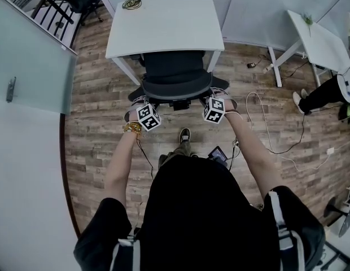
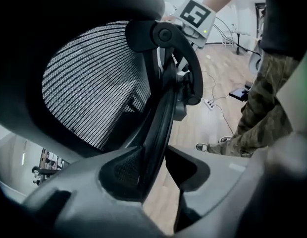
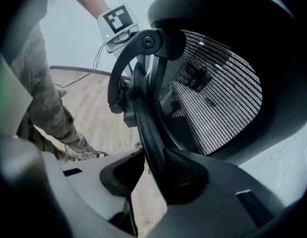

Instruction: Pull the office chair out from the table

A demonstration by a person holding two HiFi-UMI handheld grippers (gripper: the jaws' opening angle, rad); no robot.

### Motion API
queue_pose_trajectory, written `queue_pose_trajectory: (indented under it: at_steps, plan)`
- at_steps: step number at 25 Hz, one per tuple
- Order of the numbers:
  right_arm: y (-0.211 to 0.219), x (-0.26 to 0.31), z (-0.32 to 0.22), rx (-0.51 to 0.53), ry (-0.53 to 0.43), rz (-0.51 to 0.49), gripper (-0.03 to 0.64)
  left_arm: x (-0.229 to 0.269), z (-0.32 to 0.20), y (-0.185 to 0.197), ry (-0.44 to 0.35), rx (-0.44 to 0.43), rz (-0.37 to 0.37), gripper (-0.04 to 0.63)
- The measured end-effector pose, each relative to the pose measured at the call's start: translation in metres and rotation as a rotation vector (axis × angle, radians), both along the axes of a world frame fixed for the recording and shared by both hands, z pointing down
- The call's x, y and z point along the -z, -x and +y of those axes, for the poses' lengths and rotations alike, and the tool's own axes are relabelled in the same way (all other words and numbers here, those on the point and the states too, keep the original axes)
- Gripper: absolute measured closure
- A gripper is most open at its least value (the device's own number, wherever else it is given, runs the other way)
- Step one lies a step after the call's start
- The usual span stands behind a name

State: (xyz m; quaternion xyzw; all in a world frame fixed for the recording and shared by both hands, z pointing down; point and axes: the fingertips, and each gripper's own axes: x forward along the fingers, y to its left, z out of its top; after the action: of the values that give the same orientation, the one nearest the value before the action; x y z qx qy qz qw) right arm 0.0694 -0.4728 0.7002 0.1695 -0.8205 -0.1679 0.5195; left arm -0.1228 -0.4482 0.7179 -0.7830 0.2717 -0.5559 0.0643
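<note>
A black mesh-backed office chair [image 1: 175, 72] stands tucked under the white table [image 1: 163, 21], with its seat beneath the top. My left gripper [image 1: 142, 100] is at the left edge of the chair back and my right gripper [image 1: 212, 96] at the right edge. In the left gripper view the back's black rim [image 2: 158, 128] runs between the jaws of the left gripper [image 2: 154, 168], which are shut on it. The right gripper view mirrors this: the rim [image 3: 146, 123] is clamped in the right gripper [image 3: 154, 171]. Mesh [image 3: 213, 93] fills the rest.
A cable coil [image 1: 131, 3] lies on the table's far left corner. Cables [image 1: 265, 123] and a dark device [image 1: 217, 153] lie on the wood floor at my right. A second white table [image 1: 322, 44] and a person [image 1: 324, 92] are far right. A glass partition [image 1: 28, 66] stands left.
</note>
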Motion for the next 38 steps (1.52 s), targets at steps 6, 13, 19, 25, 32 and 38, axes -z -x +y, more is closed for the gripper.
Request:
queue_pose_trajectory:
  at_steps: [6, 13, 19, 25, 32, 38]
  plan:
    - [0.000, 0.000, 0.017, -0.006, -0.010, -0.005, 0.500, -0.002, 0.013, 0.001, 0.032, 0.003, -0.015, 0.436]
    - [-0.014, -0.002, 0.032, -0.013, 0.009, 0.003, 0.500, -0.004, 0.032, -0.014, 0.022, 0.004, -0.012, 0.436]
    - [-0.028, -0.003, 0.035, -0.013, 0.024, 0.012, 0.499, -0.004, 0.041, -0.028, 0.018, 0.018, -0.013, 0.437]
    - [-0.039, -0.003, 0.043, -0.016, 0.017, 0.041, 0.495, -0.003, 0.059, -0.042, -0.041, 0.005, -0.011, 0.447]
    - [-0.038, -0.005, 0.052, -0.010, 0.018, 0.056, 0.495, -0.006, 0.071, -0.040, -0.035, 0.011, -0.035, 0.453]
    - [-0.016, -0.005, 0.055, -0.015, 0.014, 0.038, 0.495, -0.008, 0.067, -0.016, -0.001, 0.046, -0.057, 0.448]
